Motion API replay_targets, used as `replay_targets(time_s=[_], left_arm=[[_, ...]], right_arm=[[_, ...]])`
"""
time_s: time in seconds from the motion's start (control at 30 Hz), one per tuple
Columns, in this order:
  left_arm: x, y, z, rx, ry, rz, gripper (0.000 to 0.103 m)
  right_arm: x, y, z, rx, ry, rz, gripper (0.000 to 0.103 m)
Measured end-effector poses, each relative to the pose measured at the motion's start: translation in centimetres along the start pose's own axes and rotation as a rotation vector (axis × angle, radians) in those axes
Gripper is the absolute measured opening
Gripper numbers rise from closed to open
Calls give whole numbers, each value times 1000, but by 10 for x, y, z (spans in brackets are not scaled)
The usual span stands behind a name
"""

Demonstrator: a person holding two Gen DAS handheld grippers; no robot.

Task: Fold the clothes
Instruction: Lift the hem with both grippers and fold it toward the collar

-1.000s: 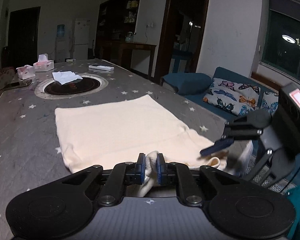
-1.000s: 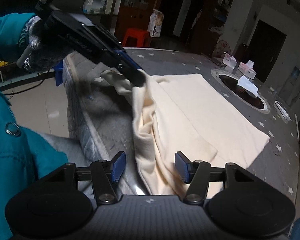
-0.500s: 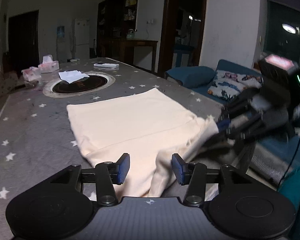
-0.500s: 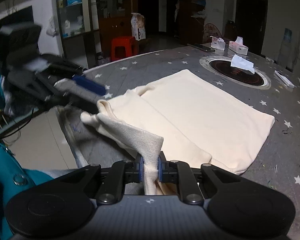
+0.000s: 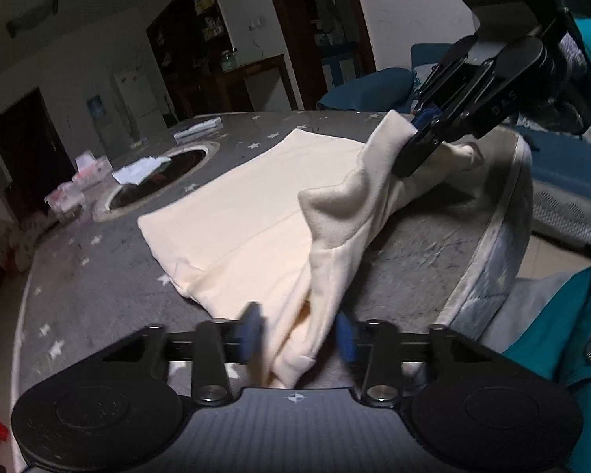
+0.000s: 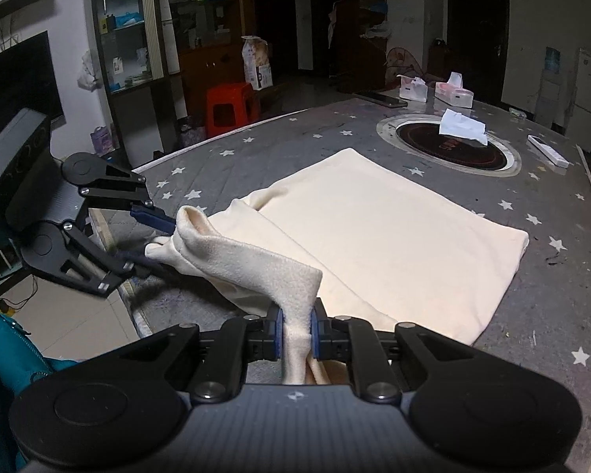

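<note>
On a grey star-printed bench [image 6: 551, 315] that fills the room's middle, a cream fleece garment [image 6: 382, 236] lies mostly flat, its near end lifted off the cloth toward 6 o'clock. The fabric looks soft, light and limp: it drapes and bunches where raised, so a pinch at a hem or corner should hold better than one mid-panel. The right tongs [image 6: 295, 331] are clenched on a raised fold of it. The left tongs [image 5: 299, 331] stand released, their blue pads either side of a hanging fold in the left wrist view. Farther off, around 1 o'clock in the right wrist view, sits a round inset hob [image 6: 449, 149] with a white tissue [image 6: 463, 128] on it, tissue boxes [image 6: 453, 92] beyond and a remote [image 6: 547, 151] near the edge. All lie well apart from the garment.
</note>
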State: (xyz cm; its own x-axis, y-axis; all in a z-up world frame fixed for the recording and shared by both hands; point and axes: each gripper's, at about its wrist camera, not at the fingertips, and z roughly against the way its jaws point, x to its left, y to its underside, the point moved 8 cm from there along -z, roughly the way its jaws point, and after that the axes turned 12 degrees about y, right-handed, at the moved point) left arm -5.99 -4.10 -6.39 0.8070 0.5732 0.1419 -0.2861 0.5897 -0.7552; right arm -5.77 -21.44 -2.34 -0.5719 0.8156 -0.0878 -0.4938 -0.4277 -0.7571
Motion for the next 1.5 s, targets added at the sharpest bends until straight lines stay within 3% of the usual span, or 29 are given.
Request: replay_targets(time_s=[0.1,0.13,0.5,0.7,1.13,1.5], left_arm=[[3,-2,7,-22,14,30,11],[4,-4,10,-32,17,41,10],[-22,-22,69,-120,85,75,8],[0,-43,73,-162,56,111,8],[79,-78,9,-127,12,159,7],[143,-73,-70,-56,-43,271,3]], right_arm=[[4,2,5,-17,2,6,10],[5,2,7,-23,2,8,10],[20,-6,58,-65,-24,58,9],[18,-29,72,-95,-31,74,9],[-40,-79,1,-58,39,58,9],[-69,-78,-89,50,90,-2,9]])
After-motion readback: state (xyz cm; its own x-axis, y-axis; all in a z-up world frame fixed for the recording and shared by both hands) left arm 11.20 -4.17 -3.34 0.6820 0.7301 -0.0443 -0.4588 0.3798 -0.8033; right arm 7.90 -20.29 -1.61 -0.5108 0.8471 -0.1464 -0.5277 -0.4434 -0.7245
